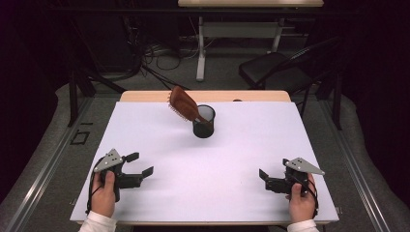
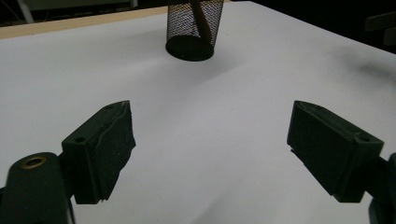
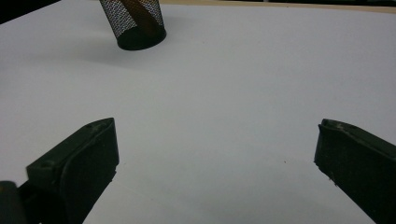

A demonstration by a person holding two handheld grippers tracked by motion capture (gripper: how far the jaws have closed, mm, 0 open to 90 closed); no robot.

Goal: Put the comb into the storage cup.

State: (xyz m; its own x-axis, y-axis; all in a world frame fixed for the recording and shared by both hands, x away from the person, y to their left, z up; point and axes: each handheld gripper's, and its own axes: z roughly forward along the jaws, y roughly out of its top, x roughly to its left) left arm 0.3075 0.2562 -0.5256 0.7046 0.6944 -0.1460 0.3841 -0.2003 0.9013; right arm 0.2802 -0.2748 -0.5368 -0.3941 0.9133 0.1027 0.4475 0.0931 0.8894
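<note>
Your table [image 1: 309, 193] is covered in plain white and stands in a dark room, with a black chair [image 1: 270, 70] and loose cables on the floor beyond its far edge. From the high view, a black mesh cup [image 1: 203, 126] stands upright toward the far middle of the table, and a brown hairbrush [image 1: 183, 104] sits handle-down in it, its head leaning out to the left. Your left gripper [image 1: 140, 164] and right gripper [image 1: 263, 176] rest near the front corners, well apart from the cup, both with jaws spread and nothing between them. In your left gripper view the jaws stand wide over bare white, the cup [image 2: 194, 28] far ahead. Your right gripper view shows the same: jaws apart, the cup [image 3: 135, 23] at upper left.
</note>
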